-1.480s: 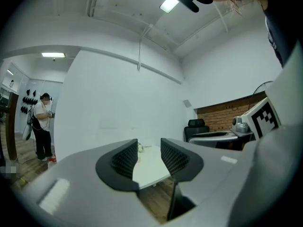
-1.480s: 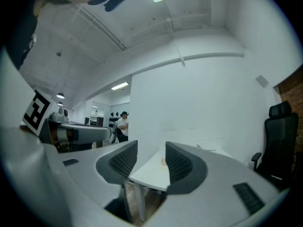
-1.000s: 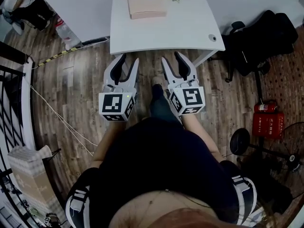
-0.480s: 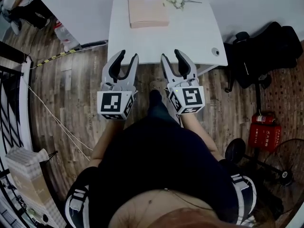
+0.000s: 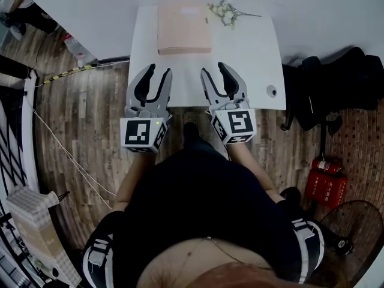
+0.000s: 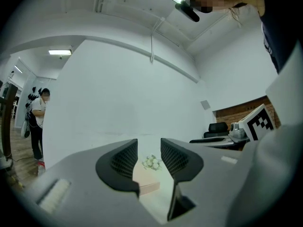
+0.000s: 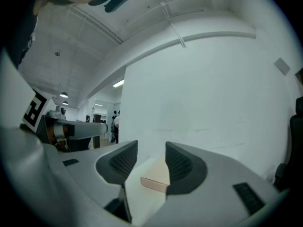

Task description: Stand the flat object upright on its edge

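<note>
Lying flat on the table (image 5: 252,56) is a pink box (image 5: 184,27), possibly cardboard.

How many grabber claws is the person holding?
2. The left hand-held gripper is at the white table's near edge, just below the pink flat object; the right hand-held gripper is beside it, below the flowers. None seem hidden.

Right gripper (image 7: 151,148) facing a pink box (image 7: 156,179)
Fingers (image 7: 124,162) apart and empty, short of the box, which lies flat on the white worktop (image 7: 137,203).
</note>
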### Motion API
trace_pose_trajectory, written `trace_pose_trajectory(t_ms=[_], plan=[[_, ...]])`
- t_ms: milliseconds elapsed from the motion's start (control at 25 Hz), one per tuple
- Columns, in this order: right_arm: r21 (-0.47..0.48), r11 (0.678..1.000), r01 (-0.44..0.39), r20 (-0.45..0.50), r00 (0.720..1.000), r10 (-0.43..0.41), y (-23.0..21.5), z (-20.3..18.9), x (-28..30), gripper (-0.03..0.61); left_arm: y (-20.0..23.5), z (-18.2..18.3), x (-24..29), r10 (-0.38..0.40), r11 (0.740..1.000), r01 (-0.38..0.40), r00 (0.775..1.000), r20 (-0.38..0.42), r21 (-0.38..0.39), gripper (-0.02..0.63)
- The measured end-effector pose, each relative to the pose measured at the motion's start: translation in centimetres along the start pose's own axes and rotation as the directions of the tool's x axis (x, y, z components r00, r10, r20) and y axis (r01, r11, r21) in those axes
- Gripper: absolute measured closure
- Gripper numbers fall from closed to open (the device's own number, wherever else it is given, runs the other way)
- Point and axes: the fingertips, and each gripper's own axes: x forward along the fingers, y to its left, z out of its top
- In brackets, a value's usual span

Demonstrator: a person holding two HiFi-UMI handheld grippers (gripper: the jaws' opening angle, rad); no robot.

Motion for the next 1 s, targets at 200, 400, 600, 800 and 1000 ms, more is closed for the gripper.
trace_pose_trajectory(t_ms=[200, 400, 600, 800, 1000], plan=[[0.0, 1.0, -0.03, 0.003, 1.0, 0.03, -4.1, 0.2, 4.7, 0.407, 1.4, 0.0, 5.6, 0.031, 0.999, -0.031, 0.999, -0.004, 0.01, 0.454], [-0.003, 0.998, -0.06, 0.005, 0.998, 0.06, -7.3, 0.1, 8.8, 0.407, 3.2, -0.6, 10.0, 0.069, 0.997, -0.068, 0.997, -0.031, 0.041, 0.454], [-0.005, 0.997, -0.076, -0.015, 0.997, 0.075, -9.8, -0.7, 11.8, 0.407, 4.6, -1.5, 13.3, 0.09, 0.996, -0.089, 0.995, -0.038, 0.005, 0.454], [-0.007, 0.997, -0.076, -0.038, 0.996, 0.076, -11.4, -1.8, 13.5, 0.407, 5.9, -2.7, 15.3, 0.095, 0.995, -0.095, 0.994, -0.058, -0.002, 0.453], [0.009, 0.998, -0.069, -0.056, 0.996, 0.069, -12.3, -2.8, 14.1, 0.407, 7.3, -4.1, 16.3, 0.086, 0.994, -0.091, 0.993, -0.083, -0.065, 0.453]])
